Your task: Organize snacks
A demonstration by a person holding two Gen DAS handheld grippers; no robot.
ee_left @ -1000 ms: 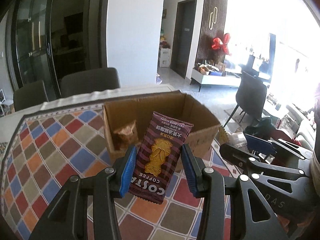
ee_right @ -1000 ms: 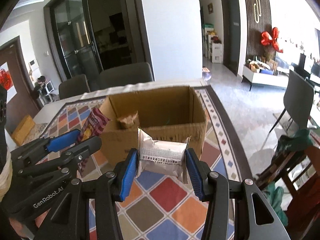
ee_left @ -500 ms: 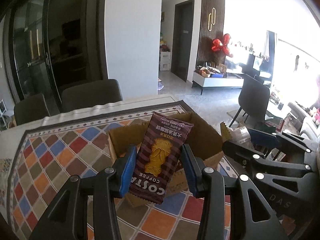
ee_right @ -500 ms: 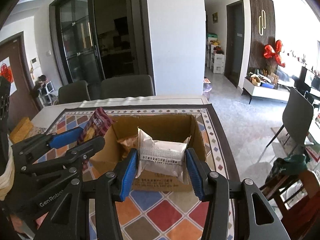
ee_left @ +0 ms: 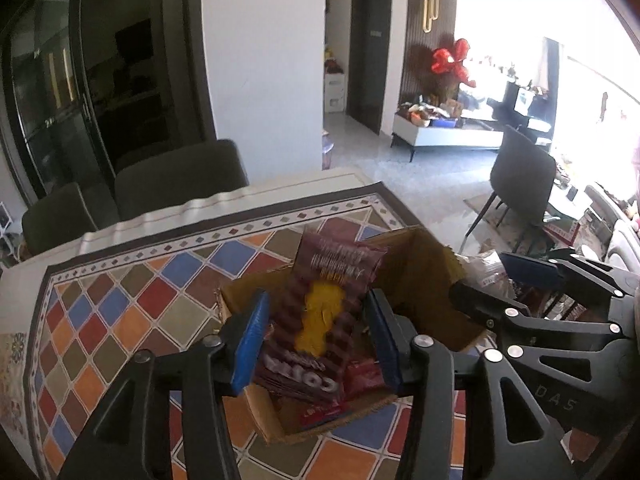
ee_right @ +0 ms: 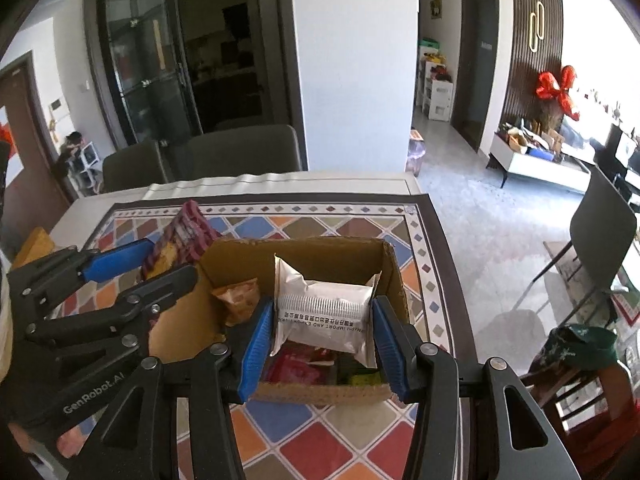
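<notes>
Carried over cardboard box (ee_right: 394,276): left gripper (ee_left: 318,340) clamping light, crinkly Costa packet (ee_left: 320,316) at mid-sides, right gripper (ee_right: 322,342) pinching soft white pouch (ee_right: 324,312) toward 12 o'clock.

Wall: I see a white pillar (ee_right: 354,64) at frame centre.
Doors: dark glass doors (ee_right: 148,60) at upper left; a dark doorway (ee_right: 476,64) at upper right.
Panel: a slatted dark wall panel (ee_right: 536,40) carrying a red bow (ee_right: 558,88), far right.
Floor: pale grey tiles (ee_right: 480,216), brightly lit from the right.
Furniture: two grey chairs (ee_right: 240,152) behind the table; a low white cabinet (ee_right: 536,168) at right; a dark chair (ee_left: 522,176) at right of the left view.
Table cover: a multicoloured diamond-pattern cloth (ee_left: 132,292), lower left.
</notes>
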